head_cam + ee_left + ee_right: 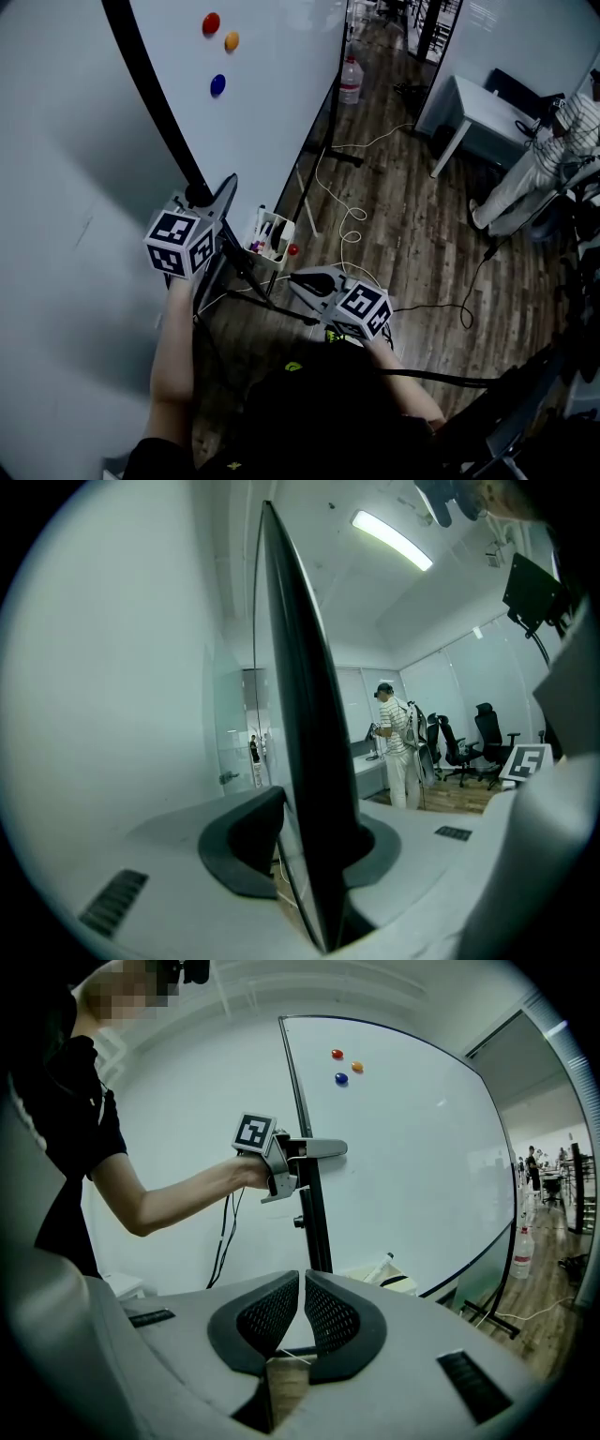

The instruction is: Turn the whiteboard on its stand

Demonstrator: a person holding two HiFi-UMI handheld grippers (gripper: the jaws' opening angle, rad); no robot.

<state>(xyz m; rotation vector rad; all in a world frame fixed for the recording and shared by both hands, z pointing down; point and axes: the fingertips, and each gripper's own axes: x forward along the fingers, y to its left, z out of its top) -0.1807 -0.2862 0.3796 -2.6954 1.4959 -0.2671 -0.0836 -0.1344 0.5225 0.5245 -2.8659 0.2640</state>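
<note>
The whiteboard [272, 84] stands tall at the left, with three magnets [217, 84] on its face and a black frame [155, 94] along its near edge. My left gripper [214, 192] is shut on that frame at about mid-height. In the left gripper view the dark edge [309, 714] runs up between the pads [248, 841]. The right gripper view shows the left gripper [323, 1150] clamped on the board's edge above the stand post [314, 1222]. My right gripper [300, 279] hangs lower, apart from the board, and it [302, 1283] is shut on nothing.
A marker tray [270, 234] hangs at the board's foot. Cables [352, 225] trail over the wooden floor. A water bottle [350, 80] stands beyond the board. At the right are a white desk [487, 108] and a person in a striped shirt [553, 141].
</note>
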